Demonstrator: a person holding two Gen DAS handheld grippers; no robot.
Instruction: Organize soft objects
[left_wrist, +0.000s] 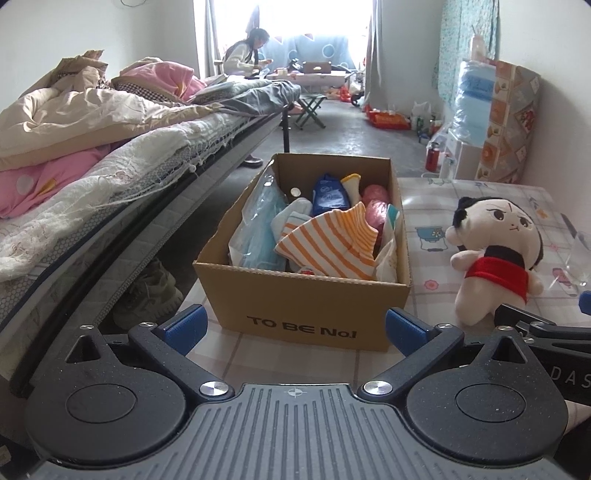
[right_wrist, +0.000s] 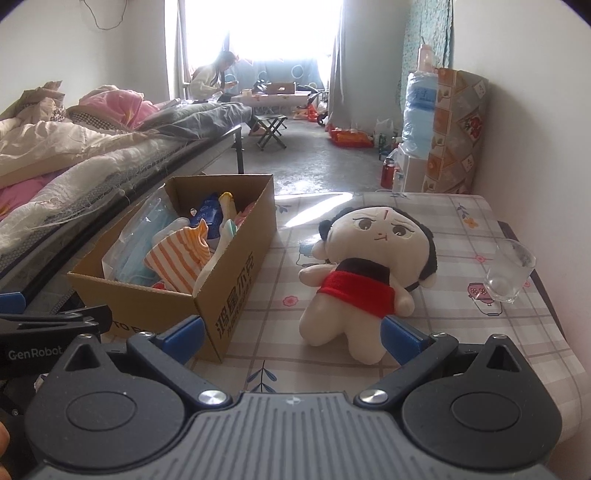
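While lying on the tabletop (right_wrist: 480, 221), plush doll (right_wrist: 369, 269) is resting at 1 o'clock of right tongs (right_wrist: 293, 338) | axis pointing 1 o'clock | right nearer; left tongs (left_wrist: 295, 326) facing box (left_wrist: 306, 314) | both gaping wide, empty

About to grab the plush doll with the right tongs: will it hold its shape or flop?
The plush doll looks soft and stuffed, so it will probably squash between the right tongs. Its big head may droop if held by the legs. It lies close to the glass cup, which could tip if bumped.
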